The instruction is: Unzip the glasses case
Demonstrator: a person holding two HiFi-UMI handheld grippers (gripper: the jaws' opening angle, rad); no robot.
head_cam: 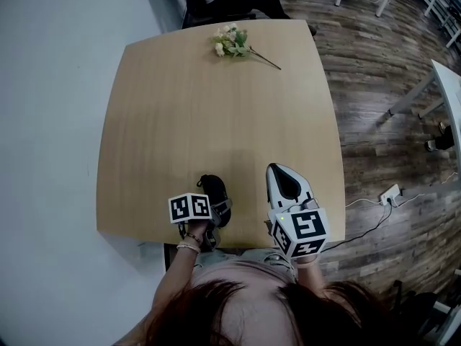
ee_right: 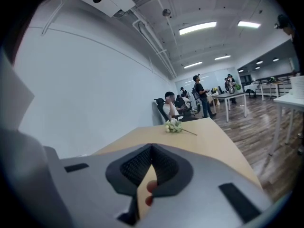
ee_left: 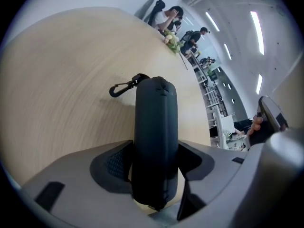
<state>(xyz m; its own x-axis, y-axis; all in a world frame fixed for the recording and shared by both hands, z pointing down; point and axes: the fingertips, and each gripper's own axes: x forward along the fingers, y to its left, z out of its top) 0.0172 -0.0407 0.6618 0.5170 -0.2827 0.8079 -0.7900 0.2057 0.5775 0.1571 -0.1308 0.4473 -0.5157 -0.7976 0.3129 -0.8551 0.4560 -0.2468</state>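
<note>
Here, glasses case (ee_left: 156, 113) closed, contents unseen, clamped in left gripper (ee_left: 155, 151).

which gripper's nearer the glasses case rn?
Left. The left gripper has the glasses case between its fingers, by the table's near edge. The right gripper sits off to the case's right, apart from it, fingers together and empty.

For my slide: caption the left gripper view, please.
Left gripper grips a black glasses case over a wooden table.
</note>
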